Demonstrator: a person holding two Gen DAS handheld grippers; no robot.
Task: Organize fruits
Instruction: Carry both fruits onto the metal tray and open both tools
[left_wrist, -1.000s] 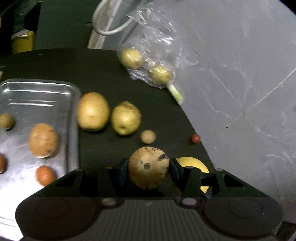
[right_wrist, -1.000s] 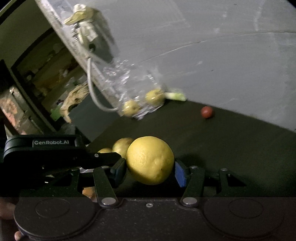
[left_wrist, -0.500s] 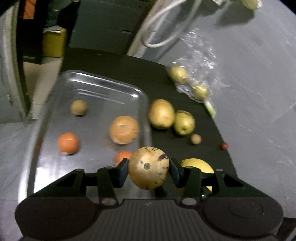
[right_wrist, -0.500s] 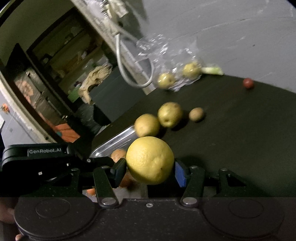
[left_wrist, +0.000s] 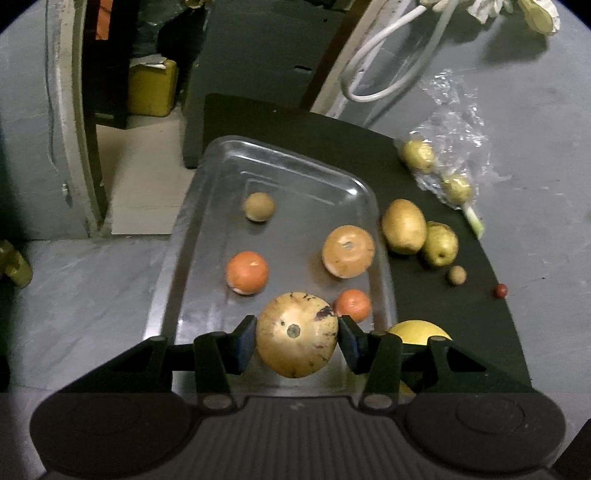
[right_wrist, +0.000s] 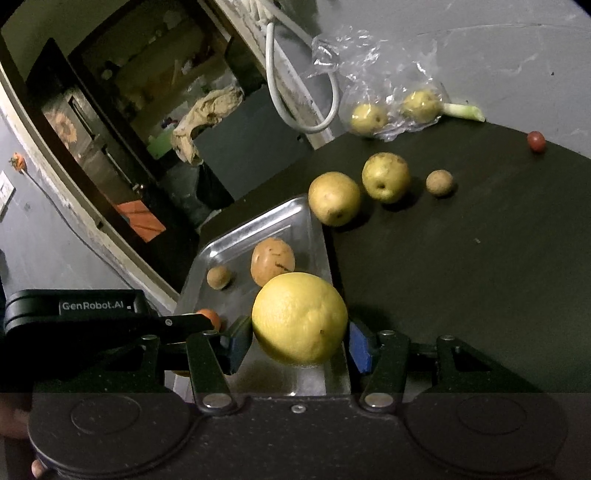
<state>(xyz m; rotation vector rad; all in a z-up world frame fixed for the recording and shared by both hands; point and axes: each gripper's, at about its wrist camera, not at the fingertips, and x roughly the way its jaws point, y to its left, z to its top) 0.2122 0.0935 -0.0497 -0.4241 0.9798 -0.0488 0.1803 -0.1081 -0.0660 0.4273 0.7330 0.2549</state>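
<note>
A: Low in the frame of the left wrist view, the left gripper (left_wrist: 296, 341) is clamped on a spotted tan fruit (left_wrist: 296, 335) over the near end of the metal tray (left_wrist: 295, 166).

B: And the right gripper (right_wrist: 300, 341)?

A: Pinching a yellow citrus (right_wrist: 300, 318) above the tray's near corner.

B: Progress?

A: Four fruits lie in the tray. Left on the dark table (right_wrist: 461, 258), right of centre: two pears (right_wrist: 334, 198), a small brown fruit (right_wrist: 439, 182), a red berry (right_wrist: 536, 141), and two in the plastic bag (right_wrist: 388, 110).
</note>
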